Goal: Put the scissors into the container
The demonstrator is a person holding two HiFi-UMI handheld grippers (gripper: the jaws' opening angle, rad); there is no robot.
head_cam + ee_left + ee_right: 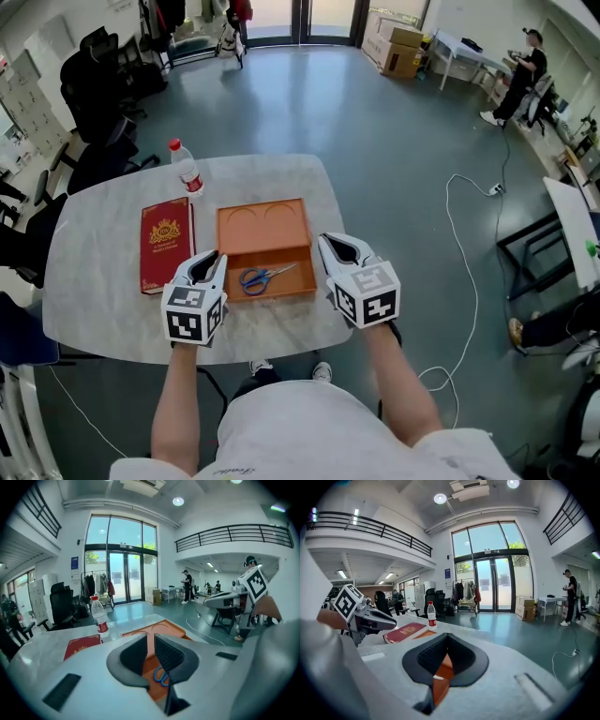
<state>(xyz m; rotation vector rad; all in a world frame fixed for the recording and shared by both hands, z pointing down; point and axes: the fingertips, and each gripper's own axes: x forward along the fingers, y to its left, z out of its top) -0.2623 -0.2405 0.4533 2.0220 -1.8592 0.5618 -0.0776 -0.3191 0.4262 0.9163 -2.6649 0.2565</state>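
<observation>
No wording can be read anywhere. The red book (166, 244) on the table (94, 319) bears a gold emblem and gold lettering — too small to make out. The water bottle (186, 169) has a red label, its print blurred. A blue sign (75, 563) beside the glass doors (119, 578) is also illegible.

The tabletop (94, 309) is seen steeply from above in the head view. From low at its near edge, both gripper views are aimed across it toward the far glass doors (497, 585). The orange container (265, 246), red book (166, 244) and bottle (186, 169) are shared by all three.
</observation>
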